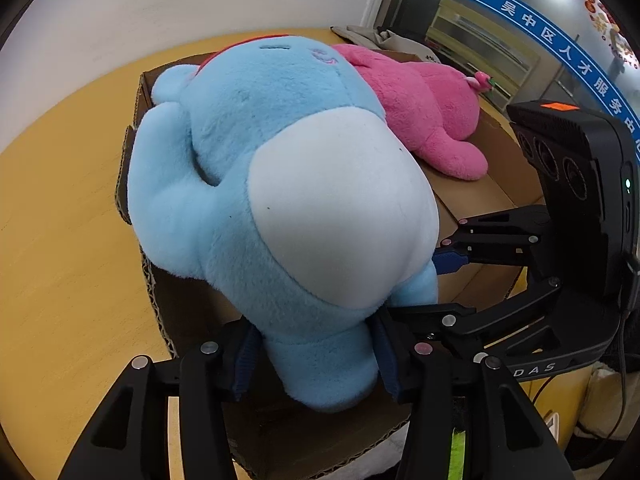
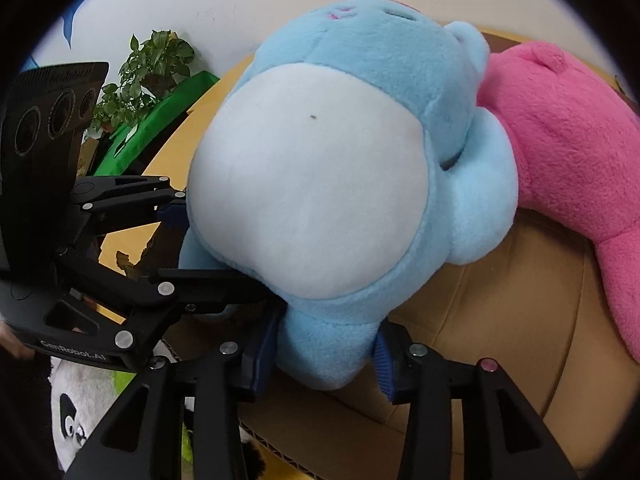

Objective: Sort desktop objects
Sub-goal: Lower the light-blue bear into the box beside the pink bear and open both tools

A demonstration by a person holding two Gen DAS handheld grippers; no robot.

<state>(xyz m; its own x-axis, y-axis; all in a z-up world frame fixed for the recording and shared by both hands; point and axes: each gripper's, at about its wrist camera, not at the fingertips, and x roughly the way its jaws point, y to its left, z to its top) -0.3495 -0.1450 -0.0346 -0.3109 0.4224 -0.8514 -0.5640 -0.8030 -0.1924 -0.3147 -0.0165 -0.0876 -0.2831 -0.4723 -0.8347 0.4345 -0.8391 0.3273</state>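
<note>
The left gripper (image 1: 316,364) pinches one foot of the blue plush (image 1: 280,184); the right gripper (image 2: 326,354) pinches the other foot. The plush lies over the box (image 1: 480,196) along its left edge, beside the pink plush (image 1: 424,108) already inside. This looks like the placing step (nearly finished): next, both jaws should spread and withdraw without snagging the fur.

Potted plant (image 2: 148,72) by wall; green bag (image 2: 160,116) beside.
</note>
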